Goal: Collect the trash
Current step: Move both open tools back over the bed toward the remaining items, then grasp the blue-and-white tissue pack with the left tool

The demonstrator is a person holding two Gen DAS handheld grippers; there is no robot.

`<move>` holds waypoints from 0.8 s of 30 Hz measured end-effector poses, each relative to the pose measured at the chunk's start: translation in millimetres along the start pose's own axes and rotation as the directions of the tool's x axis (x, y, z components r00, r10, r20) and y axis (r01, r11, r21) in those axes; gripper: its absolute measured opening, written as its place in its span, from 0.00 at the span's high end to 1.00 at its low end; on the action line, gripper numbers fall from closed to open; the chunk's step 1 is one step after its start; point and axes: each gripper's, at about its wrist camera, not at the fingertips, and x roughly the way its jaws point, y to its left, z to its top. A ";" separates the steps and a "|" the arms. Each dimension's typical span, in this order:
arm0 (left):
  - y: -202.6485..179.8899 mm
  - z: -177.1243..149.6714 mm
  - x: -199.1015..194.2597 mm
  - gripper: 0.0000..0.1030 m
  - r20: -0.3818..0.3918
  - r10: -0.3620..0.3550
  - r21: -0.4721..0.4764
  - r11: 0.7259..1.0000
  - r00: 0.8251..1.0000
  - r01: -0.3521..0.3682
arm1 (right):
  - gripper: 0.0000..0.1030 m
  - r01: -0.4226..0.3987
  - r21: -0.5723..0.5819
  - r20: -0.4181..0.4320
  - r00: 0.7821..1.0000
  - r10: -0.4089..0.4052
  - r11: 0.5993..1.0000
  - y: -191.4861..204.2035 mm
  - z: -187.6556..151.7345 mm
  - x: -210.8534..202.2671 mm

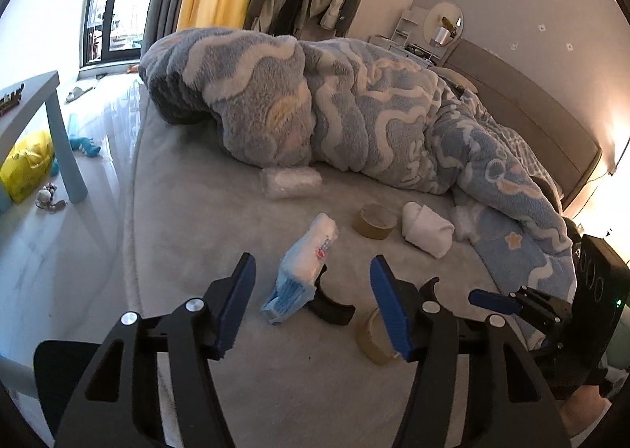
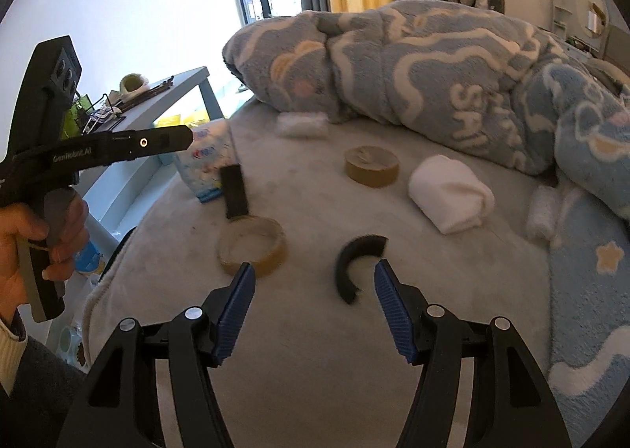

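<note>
Left tongs point(image 1: 311, 270): stood open, empty, above the tissue pack point(image 1: 303, 266) on the bed point(image 1: 197, 188).
Right tongs point(image 2: 315, 278): open, empty, near the black curved piece point(image 2: 354, 263).
Risk: soft bedding could let either piece slide from closing pads.

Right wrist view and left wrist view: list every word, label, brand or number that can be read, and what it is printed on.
"GenRobot.AI": on the side of the left gripper, seen in the right wrist view.
Large white letters on the blue blanket: only "S" and "A" read clearly; folds hide the rest.
Red and blue logo on the tissue pack: too blurred to read.
Nothing else is legible.
</note>
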 end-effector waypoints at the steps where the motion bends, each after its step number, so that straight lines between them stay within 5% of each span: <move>1: -1.7 -0.2 2.6 0.45 -0.004 0.001 0.001 1.000 1.000 -0.001 | 0.37 0.001 0.003 -0.001 1.000 -0.001 1.000 -1.9 -0.6 -0.2; 15: -0.4 0.4 20.6 0.83 -0.025 -0.013 -0.056 0.998 1.000 0.011 | 0.37 0.013 0.041 -0.024 1.000 -0.012 0.999 -24.2 -12.2 1.8; 24: 3.2 4.8 6.0 0.84 0.026 -0.022 -0.066 0.998 0.999 0.023 | 0.37 0.022 0.049 -0.059 0.998 -0.019 0.999 -24.8 -11.2 15.3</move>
